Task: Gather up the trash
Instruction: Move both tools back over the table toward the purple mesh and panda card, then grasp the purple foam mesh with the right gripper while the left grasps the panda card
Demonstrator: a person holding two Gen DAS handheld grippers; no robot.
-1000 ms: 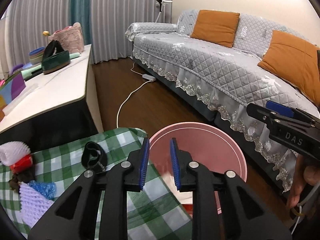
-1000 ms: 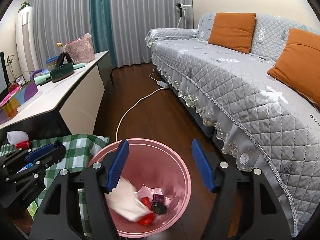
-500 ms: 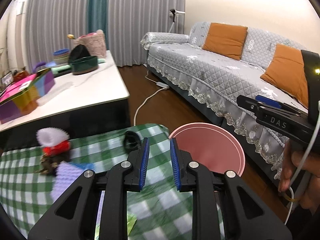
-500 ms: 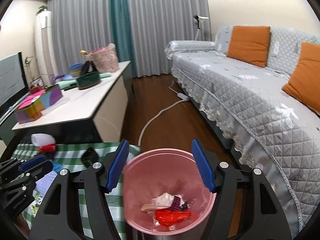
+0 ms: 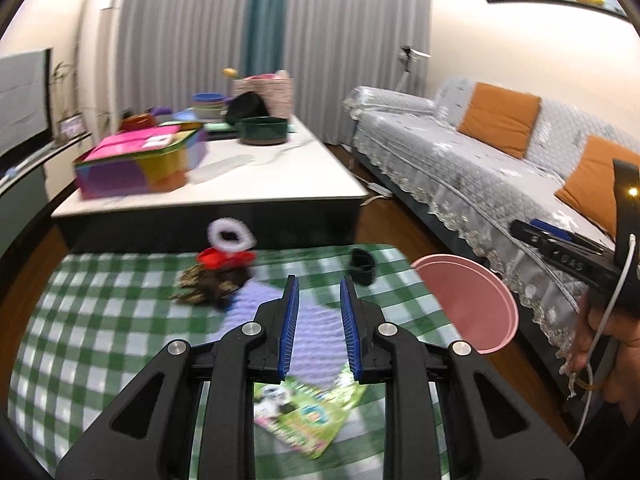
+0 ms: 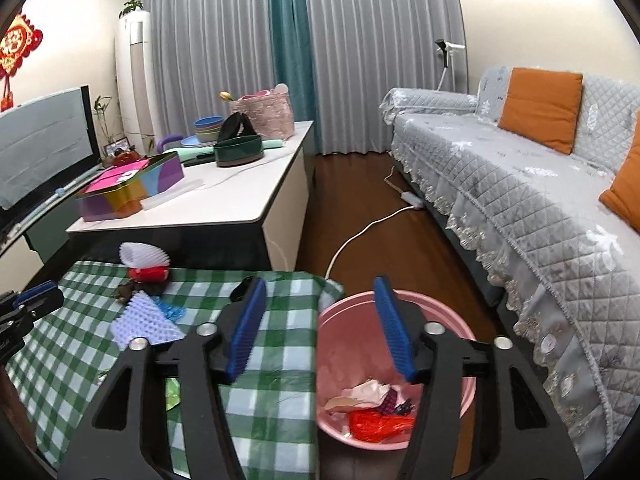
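Observation:
A pink bin (image 6: 400,364) stands on the floor beside a table with a green checked cloth (image 6: 276,364); it holds crumpled paper and a red wrapper (image 6: 376,426). My right gripper (image 6: 322,328) is open and empty above the bin's left rim. My left gripper (image 5: 318,312) is open a little and empty above the cloth (image 5: 100,320). On the cloth lie a green snack packet (image 5: 304,416), a lilac foam net (image 6: 146,324), a red wrapper (image 5: 224,258), a white foam piece (image 6: 142,254), dark scraps (image 5: 208,284) and a black item (image 5: 362,266). The bin also shows in the left wrist view (image 5: 472,304).
A white coffee table (image 6: 224,196) behind the cloth carries a colourful box (image 6: 128,186), a green bowl (image 6: 238,152) and a pink basket (image 6: 264,116). A grey sofa (image 6: 520,200) with orange cushions runs along the right. A white cable (image 6: 360,236) lies on the wooden floor.
Both grippers have swung left, away from the bin and over the checked cloth. The white paper that was falling from the open right gripper now lies in the bin.

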